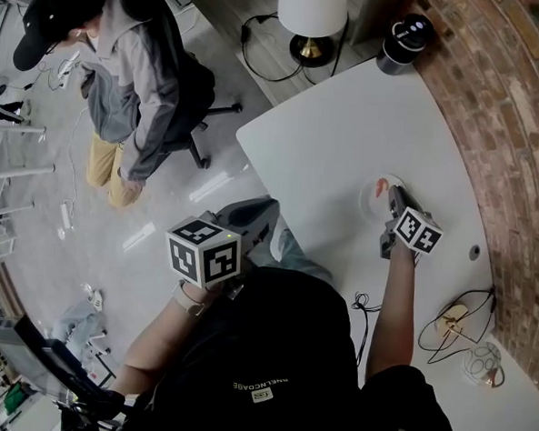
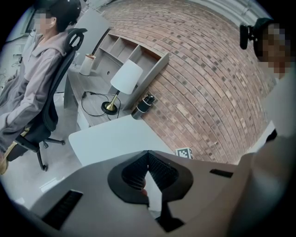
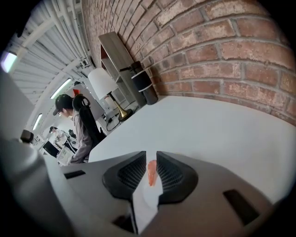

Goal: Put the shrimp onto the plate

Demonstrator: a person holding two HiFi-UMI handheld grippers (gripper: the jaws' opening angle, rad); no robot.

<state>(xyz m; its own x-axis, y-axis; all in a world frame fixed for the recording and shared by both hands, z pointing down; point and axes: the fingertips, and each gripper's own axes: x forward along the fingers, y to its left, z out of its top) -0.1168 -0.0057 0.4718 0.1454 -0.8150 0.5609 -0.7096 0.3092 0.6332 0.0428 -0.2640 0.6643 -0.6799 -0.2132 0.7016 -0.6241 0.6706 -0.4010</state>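
A small orange shrimp (image 1: 381,187) hangs over the pale round plate (image 1: 367,203) on the white table (image 1: 348,124), near the brick wall. My right gripper (image 1: 392,197) reaches in from the near side with its tips over the plate. In the right gripper view the shrimp (image 3: 151,172) fills the narrow gap between the two black pads (image 3: 172,173), so this gripper (image 3: 151,170) is shut on it. My left gripper (image 1: 220,253) is held off the table's left edge, close to my body. Its jaws (image 2: 148,155) meet at the tips with nothing between them.
A black bottle (image 1: 406,32) stands at the table's far corner, with a white lamp (image 1: 311,12) beyond it. Cables and a small wooden object (image 1: 452,320) lie at the near right. A person (image 1: 132,74) stands by an office chair on the floor to the left.
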